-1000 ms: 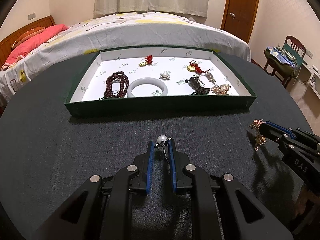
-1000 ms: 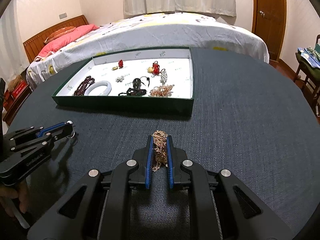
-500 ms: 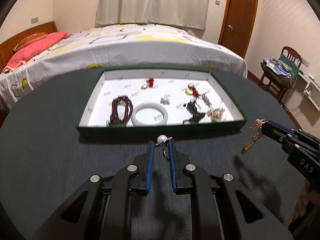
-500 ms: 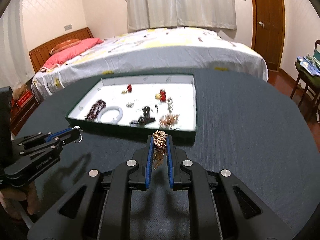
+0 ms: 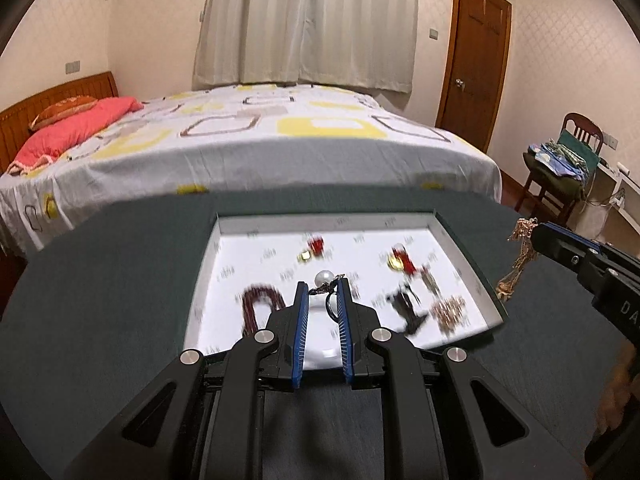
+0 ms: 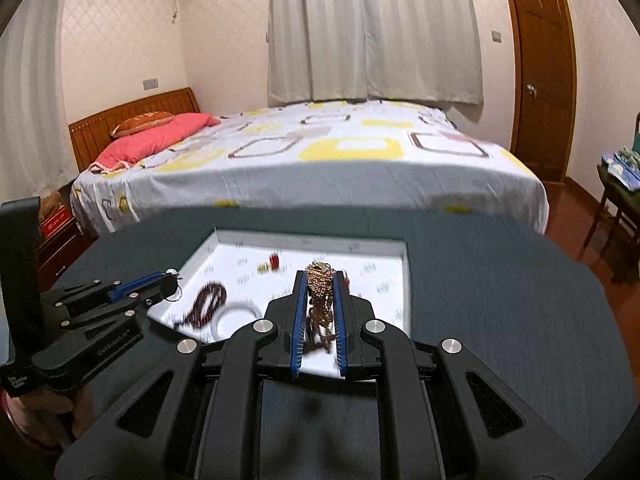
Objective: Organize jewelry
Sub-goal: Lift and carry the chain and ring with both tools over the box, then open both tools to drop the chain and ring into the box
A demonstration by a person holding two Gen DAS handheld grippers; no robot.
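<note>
The pearl ring [image 5: 325,285] sits at the very tips of the left gripper [image 5: 322,292], pinched between its two blue pads. The white pearl pokes up just above the tips, and the dark band hangs below it in the gap between the fingers. The jaws are drawn nearly together, clamped on the ring's setting.

The gold chain [image 6: 319,280] is bunched between the pads of the right gripper [image 6: 319,280]. Its knot crowns the fingertips and the rest trails down along the gap toward the gripper's body, so its long axis runs with the fingers. In the left wrist view the same chain [image 5: 516,264] dangles straight down from the tip of the right gripper [image 5: 538,236], loose end lowest. These jaws are also closed tight, gripping the chain.

Both grippers are held in the air above the near edge of the green tray [image 5: 472,264], which stands on the dark round table [image 5: 112,280] toward its far edge. The tray's white floor carries blurred pieces: dark red beads [image 5: 260,304] near its left wall, a pale bangle [image 6: 236,316] beside them, and a rose-gold cluster [image 5: 450,310] near its right front corner.
</note>
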